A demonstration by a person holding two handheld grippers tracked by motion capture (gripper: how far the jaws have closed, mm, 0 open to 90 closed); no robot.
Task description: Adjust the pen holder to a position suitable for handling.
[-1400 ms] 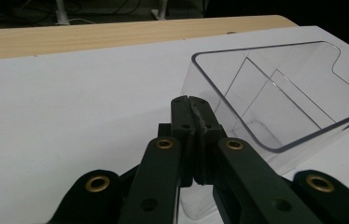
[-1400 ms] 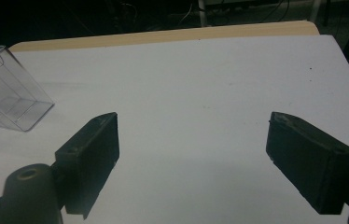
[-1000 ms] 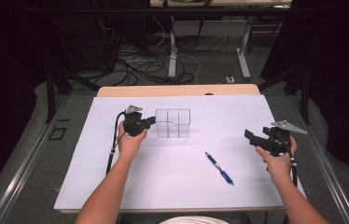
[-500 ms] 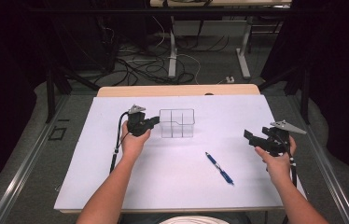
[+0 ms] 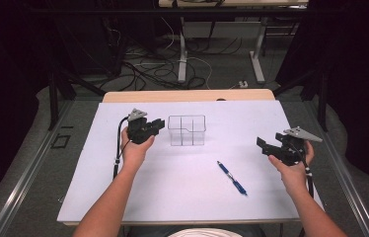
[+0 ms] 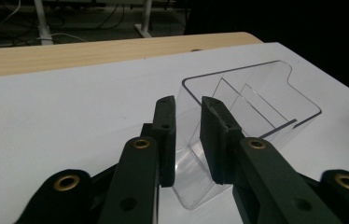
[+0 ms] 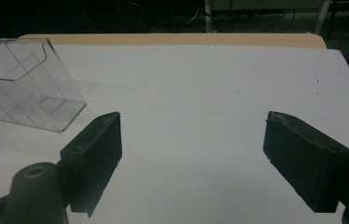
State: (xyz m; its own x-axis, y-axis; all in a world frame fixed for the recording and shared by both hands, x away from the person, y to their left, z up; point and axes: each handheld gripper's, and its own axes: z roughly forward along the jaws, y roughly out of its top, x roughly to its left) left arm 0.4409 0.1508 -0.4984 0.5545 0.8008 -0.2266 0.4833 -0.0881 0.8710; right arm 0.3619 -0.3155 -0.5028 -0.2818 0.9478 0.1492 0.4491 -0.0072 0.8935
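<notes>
Left gripper point(image 5: 157, 124): raised in the left hand point(image 5: 134, 150), forearm stretched forward; jaws narrowly parted, just been opening.
Right gripper point(image 5: 264, 145): held in the right hand point(image 5: 291, 165), pointing leftward in the high view; jaws wide apart, nothing between.

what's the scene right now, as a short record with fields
surface: white table top
holder: clear plastic holder, upright, divided inside
pen: blue pen lying flat, apart from the holder
left tool: left tool at the holder's near wall, jaws just opening, narrow gap, pads not pressing it
right tool: right tool wide open, nothing between its jaws, off to the pen's right
</notes>
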